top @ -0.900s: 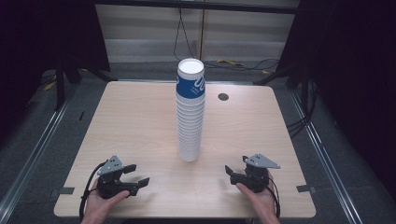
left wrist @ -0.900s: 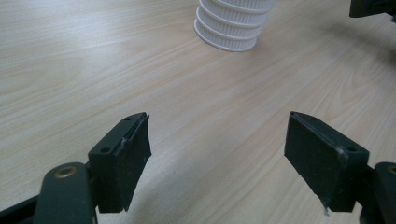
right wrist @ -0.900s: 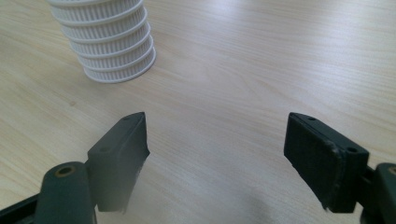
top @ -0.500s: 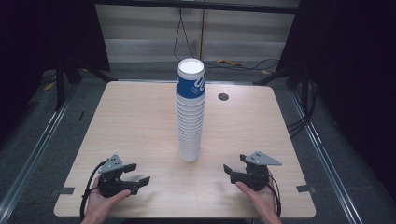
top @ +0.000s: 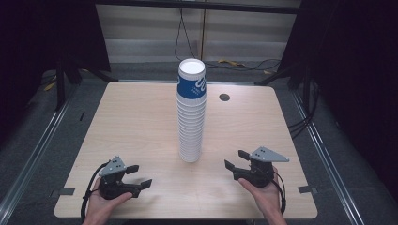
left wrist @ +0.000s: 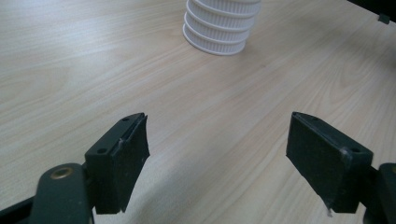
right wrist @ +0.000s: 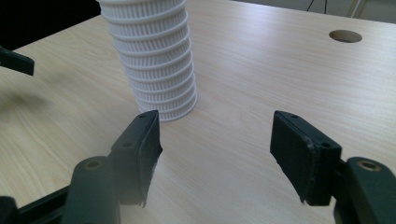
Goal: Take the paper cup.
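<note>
While the cup stack [top: 191,112] stands upright mid-table, my left gripper [top: 140,176] rests at its 7 o'clock and right gripper [top: 236,160] at 4 o'clock, both spread, empty.

My left hand-held gripper [left wrist: 217,154] gapes wide over the pale wooden table [left wrist: 70,60]; the ribbed white paper-cup stack [left wrist: 219,25] stands at top centre.

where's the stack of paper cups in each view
High view: the cup stack stands upright at the table's centre, between the two hand-held grippers.
Left gripper view: its ribbed white base sits at the top edge, right of centre.
Right gripper view: its lower part rises at upper left, beyond the left jaw.
Shared landmark: the light wooden table.
</note>
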Motion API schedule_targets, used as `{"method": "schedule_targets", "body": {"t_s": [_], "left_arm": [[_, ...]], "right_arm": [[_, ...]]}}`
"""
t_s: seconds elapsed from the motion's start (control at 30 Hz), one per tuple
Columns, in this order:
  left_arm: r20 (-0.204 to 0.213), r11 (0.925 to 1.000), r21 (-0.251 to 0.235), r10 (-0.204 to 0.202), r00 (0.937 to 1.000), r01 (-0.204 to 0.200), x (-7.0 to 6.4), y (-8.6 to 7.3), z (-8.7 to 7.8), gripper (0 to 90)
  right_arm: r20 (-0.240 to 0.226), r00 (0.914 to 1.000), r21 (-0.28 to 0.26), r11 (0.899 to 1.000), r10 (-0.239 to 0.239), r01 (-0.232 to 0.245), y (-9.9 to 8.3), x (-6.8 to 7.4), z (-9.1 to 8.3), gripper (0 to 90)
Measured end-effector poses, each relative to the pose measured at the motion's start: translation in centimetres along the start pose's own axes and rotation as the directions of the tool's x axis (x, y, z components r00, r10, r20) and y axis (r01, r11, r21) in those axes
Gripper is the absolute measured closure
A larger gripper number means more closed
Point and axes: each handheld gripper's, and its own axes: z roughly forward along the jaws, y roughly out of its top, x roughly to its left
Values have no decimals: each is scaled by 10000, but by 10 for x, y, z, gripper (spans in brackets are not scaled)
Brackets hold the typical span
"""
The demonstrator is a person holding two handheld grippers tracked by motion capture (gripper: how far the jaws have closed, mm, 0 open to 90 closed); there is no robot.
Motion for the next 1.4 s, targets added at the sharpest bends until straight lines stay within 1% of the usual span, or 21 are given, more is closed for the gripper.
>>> {"method": "schedule_targets", "body": {"t_s": [0.07,0.1,0.13,0.2,0.27,0.37,0.5,0.53,0.57,0.6,0.7,0.77,0.8,0.87,0.97,1.0,1.07,1.2,1.23,1.33,1.4], "left_arm": [[3,10000,30,15,10000,-15,0,0,0,209],[10,10000,21,-19,10000,19,0,-1,1,209],[10,10000,21,-19,10000,19,0,-1,1,209],[-32,10000,5,-14,10000,14,0,0,2,214],[-164,10000,-43,-32,9999,31,-1,2,4,216],[-110,9999,-49,94,9999,-94,-3,3,5,216],[4,9999,24,162,9999,-162,-4,3,7,217],[4,9999,24,162,9999,-162,-4,3,7,216],[19,9999,31,157,9999,-157,-4,3,6,216],[19,9999,31,157,9999,-157,-4,3,6,216],[46,10000,11,80,10000,-80,-3,2,5,221],[73,10000,27,57,10000,-57,-3,2,5,223],[85,10000,27,59,9999,-59,-3,2,6,223],[123,10000,66,13,9999,-13,-3,3,6,223],[116,9999,53,112,9999,-113,-2,2,5,223],[126,10000,49,41,9999,-42,-2,2,6,223],[118,10000,49,-18,9999,18,-2,3,6,223],[168,10000,36,18,9999,-18,-2,3,6,223],[172,10000,66,48,9998,-49,-2,2,6,223],[168,10000,84,31,9999,-32,-1,3,6,223],[164,9999,109,105,9998,-107,-2,3,6,224]], "right_arm": [[-17,10000,15,10000,51,-51,1,0,0,311],[-215,9997,169,9998,73,-69,3,0,0,309],[-215,9997,169,9998,73,-69,3,0,0,309],[-271,9996,82,9999,106,-104,8,0,-1,301],[-480,9988,-84,9999,83,-87,15,2,-1,301],[-656,9978,-214,9997,51,-65,23,6,2,301],[-691,9975,-340,9993,-157,134,36,10,3,300],[-691,9975,-340,9993,-157,134,36,10,3,300],[-908,9958,-386,9992,-147,112,44,10,4,299],[-908,9958,-386,9992,-147,112,44,10,4,299],[-1230,9921,-480,9986,-256,199,55,9,5,292],[-1255,9914,-465,9984,-369,313,61,10,5,279],[-1411,9894,-536,9982,-355,281,65,11,5,278],[-1480,9882,-651,9974,-389,295,70,12,5,278],[-1591,9861,-820,9960,-486,359,78,13,6,278],[-1659,9849,-863,9956,-504,364,80,14,6,278],[-1741,9830,-809,9958,-574,438,84,14,6,275],[-1927,9792,-953,9944,-635,458,94,13,4,275],[-2017,9762,-958,9935,-801,617,103,14,2,275],[-2132,9711,-906,9919,-1069,893,114,16,1,272],[-2139,9702,-886,9913,-1142,972,119,17,-1,272]]}}
